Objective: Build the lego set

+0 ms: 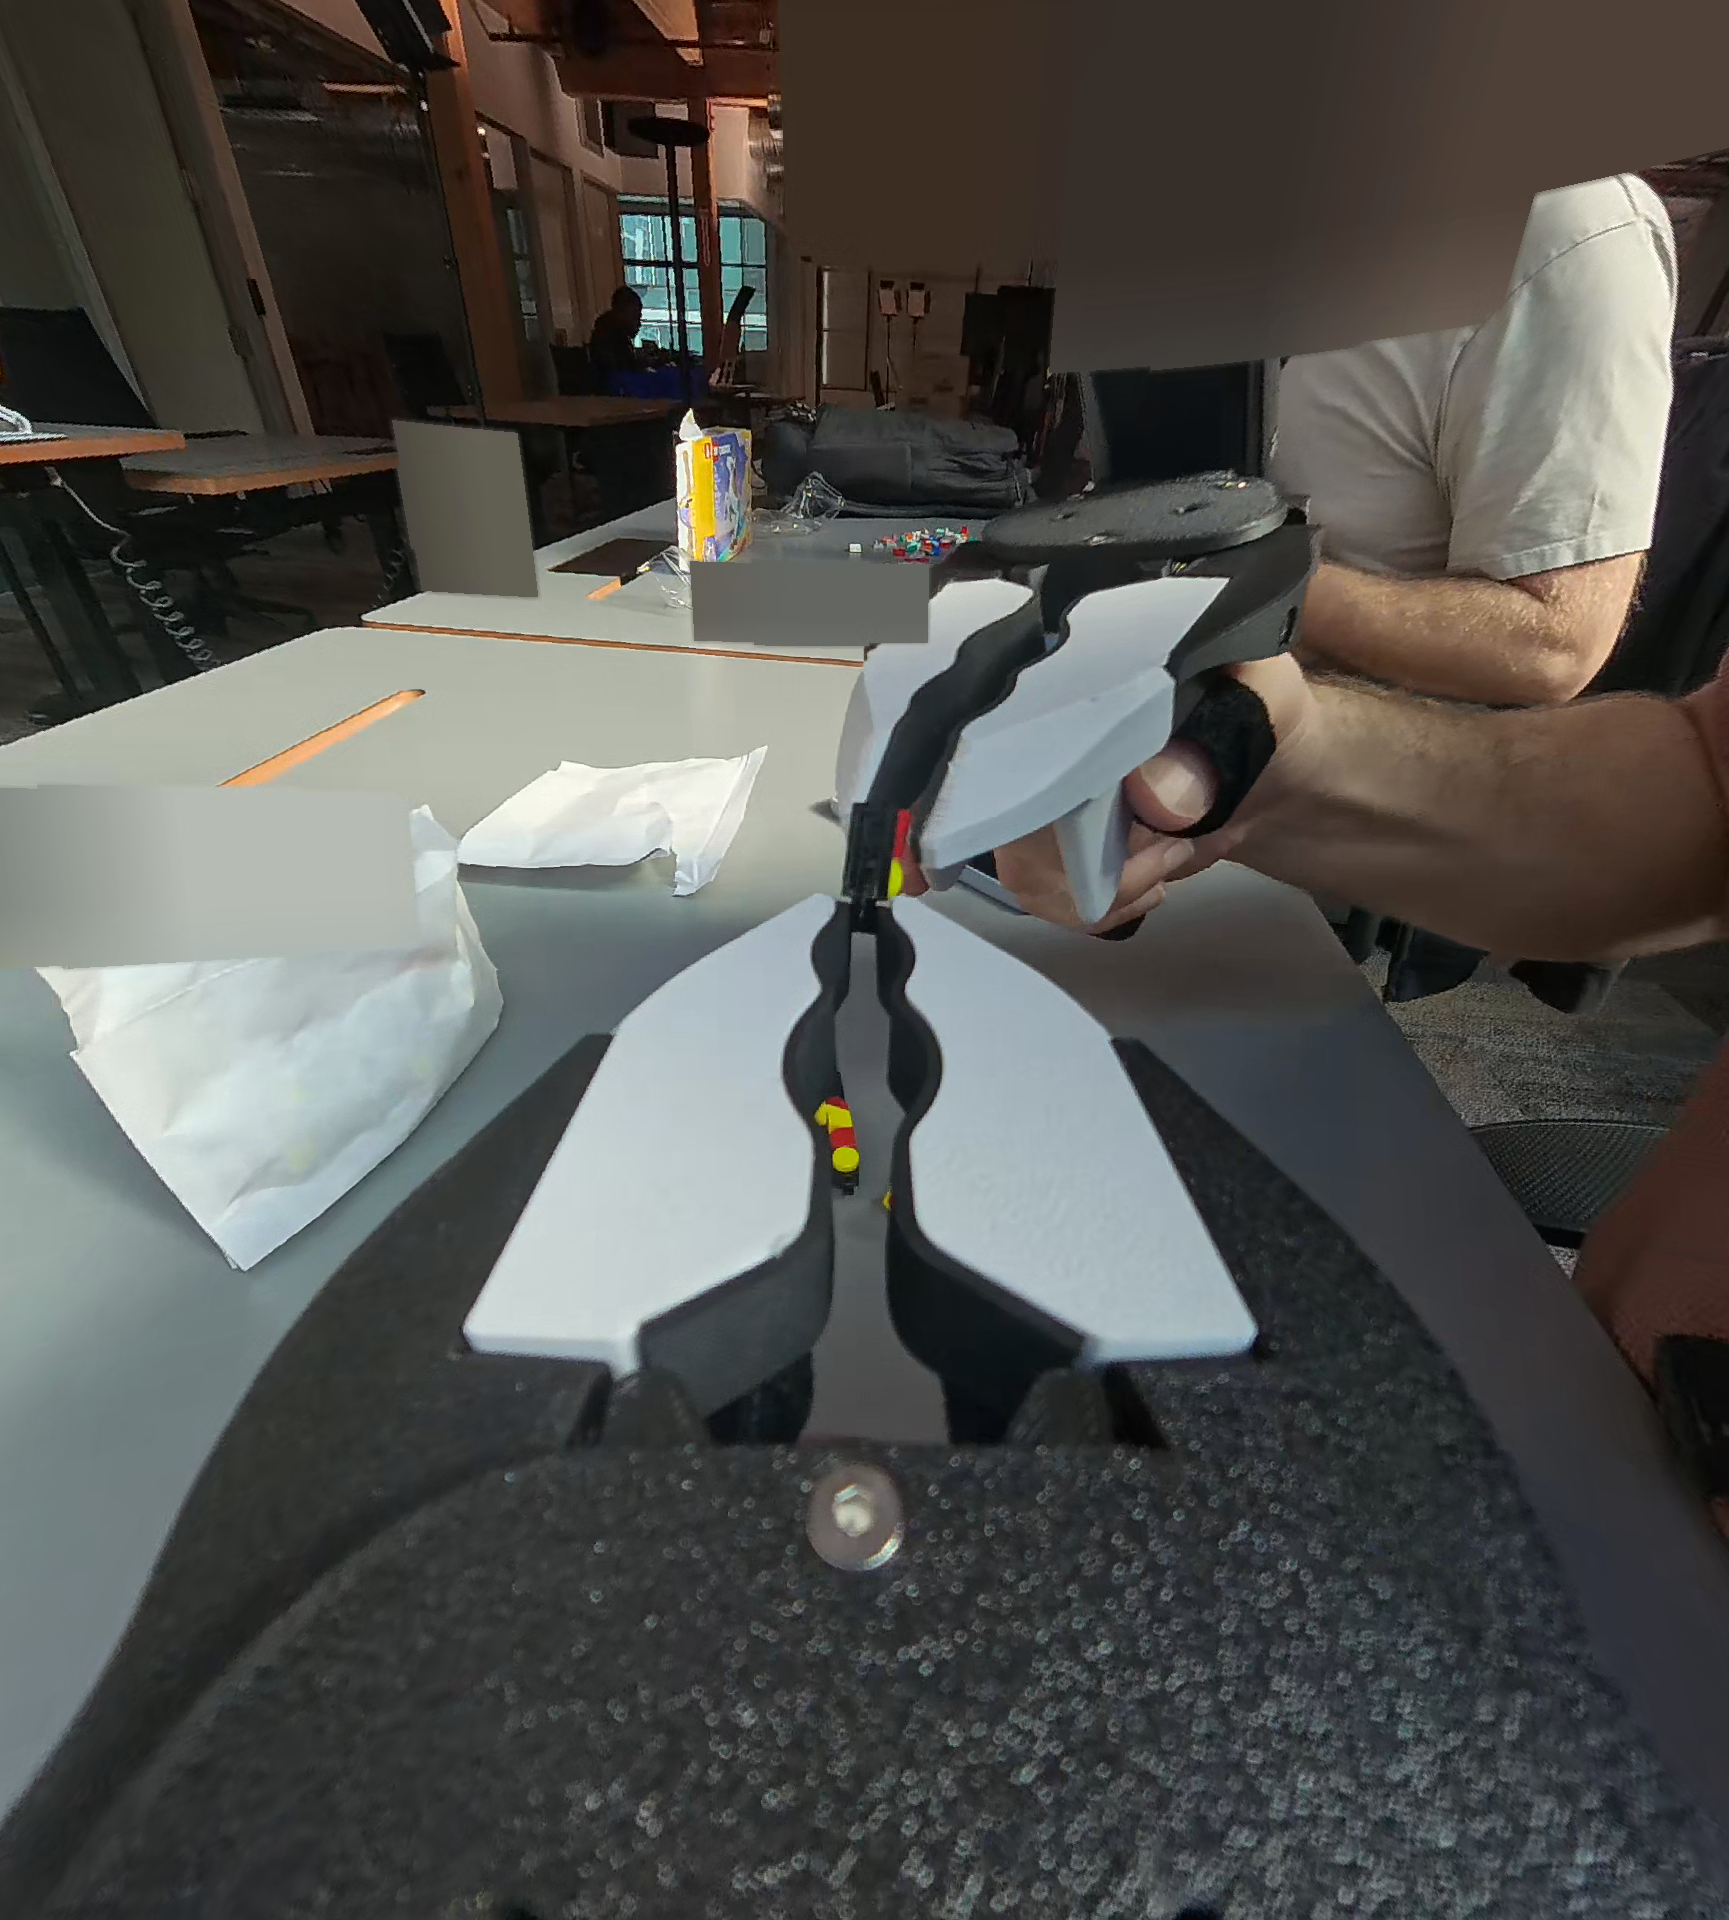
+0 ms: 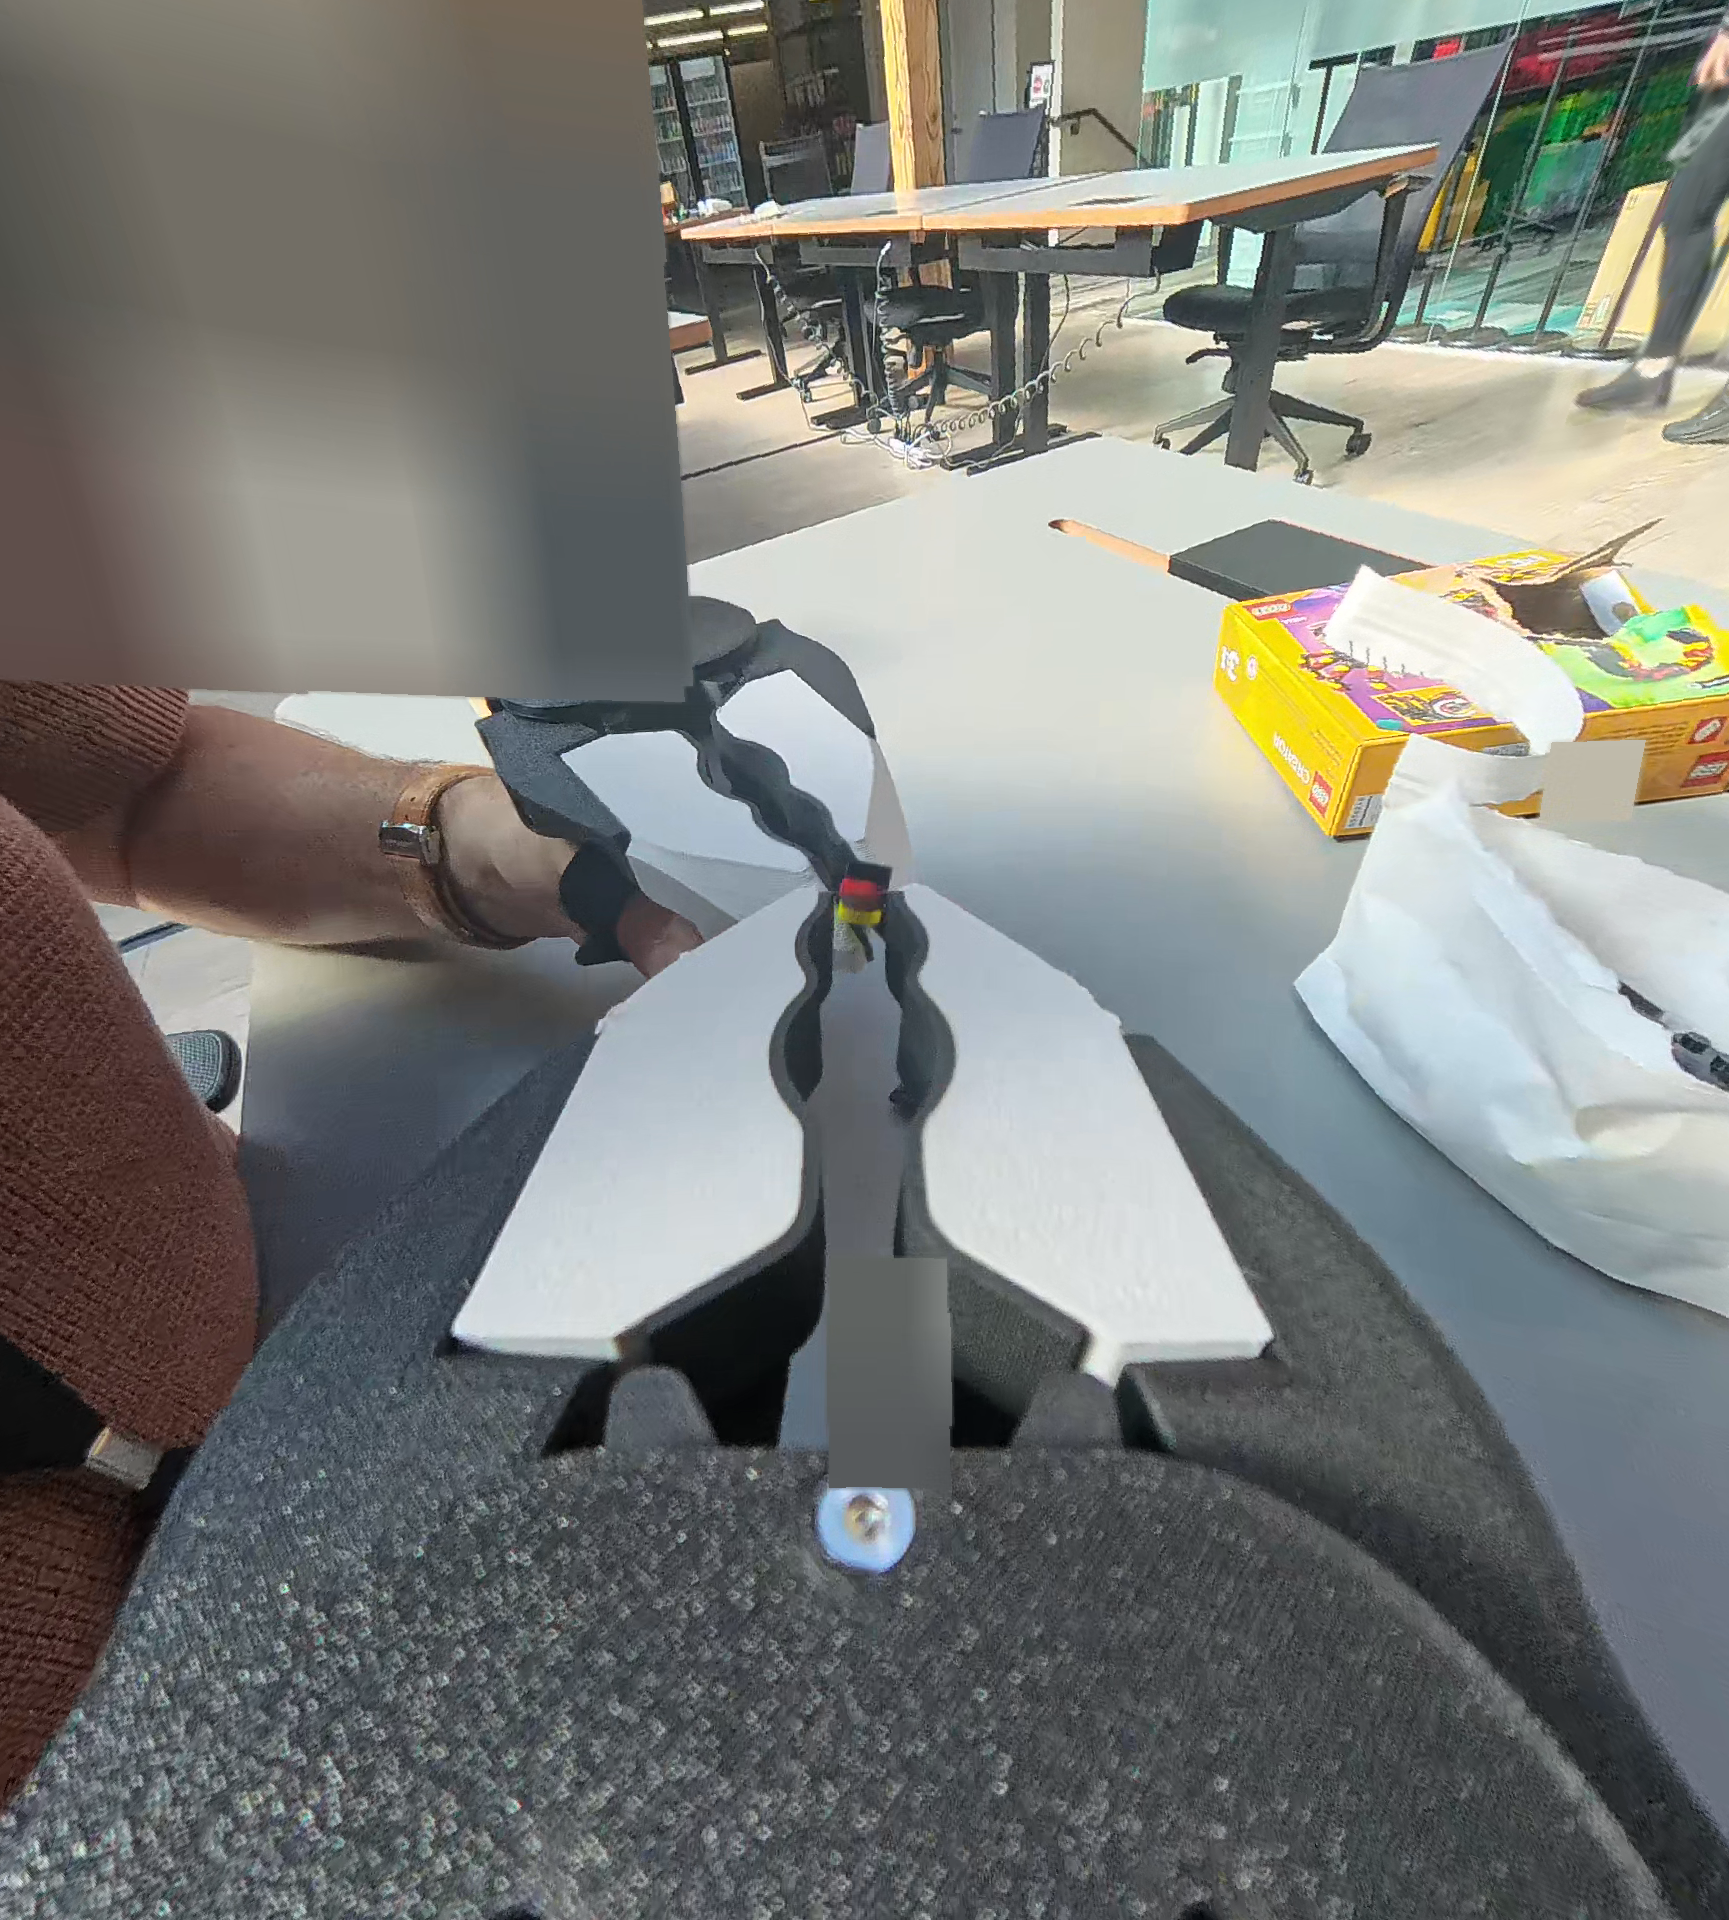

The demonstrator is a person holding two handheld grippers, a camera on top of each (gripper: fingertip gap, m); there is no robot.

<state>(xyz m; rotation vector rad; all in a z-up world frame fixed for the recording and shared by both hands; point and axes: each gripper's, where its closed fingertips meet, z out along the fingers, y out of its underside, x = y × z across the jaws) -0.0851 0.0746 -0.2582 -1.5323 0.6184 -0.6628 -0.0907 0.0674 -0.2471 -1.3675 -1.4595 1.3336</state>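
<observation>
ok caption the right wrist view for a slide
Both tongs pinch a small red, yellow and black lego assembly above the grey table.

You hold two grippers, left gripper (image 1: 865, 914) and right gripper (image 2: 865, 914). Before you lie two white paper bags (image 1: 268, 1070) (image 1: 621, 816), one yellow lego box (image 2: 1462, 717) and one small lego assembly (image 2: 858, 902).

Black-red-yellow lego assembly (image 1: 875, 868) between claws
</observation>
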